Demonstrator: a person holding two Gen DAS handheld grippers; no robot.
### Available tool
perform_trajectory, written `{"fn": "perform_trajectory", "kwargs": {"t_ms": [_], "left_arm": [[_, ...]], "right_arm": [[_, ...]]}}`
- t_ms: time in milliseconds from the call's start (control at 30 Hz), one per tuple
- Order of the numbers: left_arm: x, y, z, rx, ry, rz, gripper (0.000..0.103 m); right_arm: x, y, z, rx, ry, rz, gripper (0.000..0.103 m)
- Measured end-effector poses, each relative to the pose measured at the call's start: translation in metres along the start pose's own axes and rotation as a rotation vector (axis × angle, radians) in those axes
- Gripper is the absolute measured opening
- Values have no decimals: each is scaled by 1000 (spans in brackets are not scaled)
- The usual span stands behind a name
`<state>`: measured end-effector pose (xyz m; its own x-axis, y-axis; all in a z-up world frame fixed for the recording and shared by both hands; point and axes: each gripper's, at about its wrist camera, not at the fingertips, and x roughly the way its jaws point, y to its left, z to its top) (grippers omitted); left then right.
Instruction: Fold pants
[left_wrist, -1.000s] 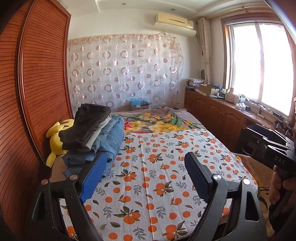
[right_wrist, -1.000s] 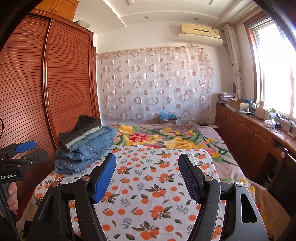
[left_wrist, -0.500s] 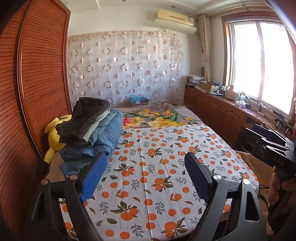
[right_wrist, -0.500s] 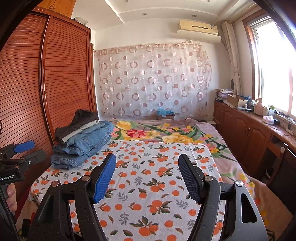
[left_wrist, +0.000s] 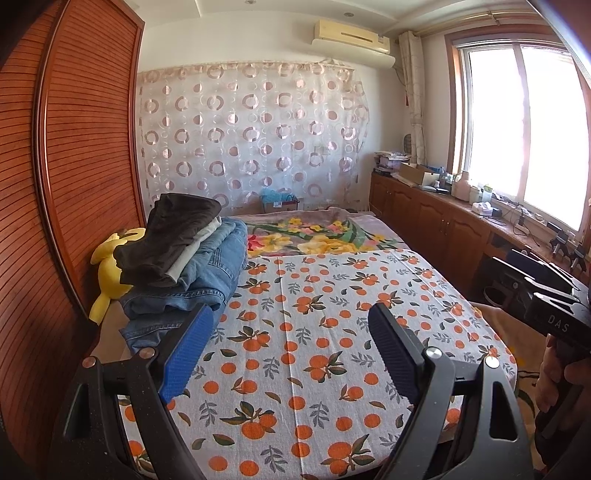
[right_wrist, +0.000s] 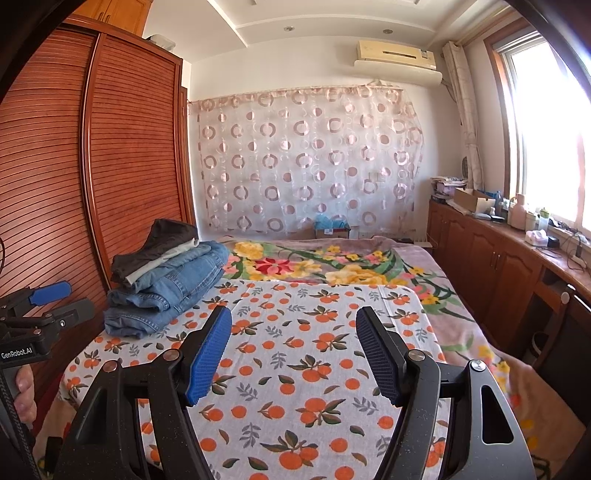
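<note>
A stack of folded pants lies on the left side of the bed: blue jeans at the bottom, a white pair, a dark brown pair on top. It also shows in the right wrist view. My left gripper is open and empty above the orange-print sheet, just right of the stack. My right gripper is open and empty above the same sheet, with the stack to its far left. Each gripper shows at the edge of the other's view.
A wooden slatted wardrobe runs along the left of the bed. A yellow plush toy lies between stack and wardrobe. A floral blanket covers the far bed. Wooden cabinets with clutter stand under the window at right.
Both grippers have pulled back and risen a little, so more of the sheet and the room shows. Both stay open and empty. The stack has not moved.
</note>
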<state>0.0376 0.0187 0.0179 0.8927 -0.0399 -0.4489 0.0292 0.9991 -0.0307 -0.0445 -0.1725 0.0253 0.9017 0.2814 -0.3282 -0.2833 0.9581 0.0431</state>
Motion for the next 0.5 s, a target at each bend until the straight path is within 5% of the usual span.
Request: {"fn": "perform_trajectory", "kwargs": {"t_ms": [500], "left_arm": [[1,2,0,-1,-2,0,86]], "right_arm": [[1,-2,-3,0,0,4,72]]}}
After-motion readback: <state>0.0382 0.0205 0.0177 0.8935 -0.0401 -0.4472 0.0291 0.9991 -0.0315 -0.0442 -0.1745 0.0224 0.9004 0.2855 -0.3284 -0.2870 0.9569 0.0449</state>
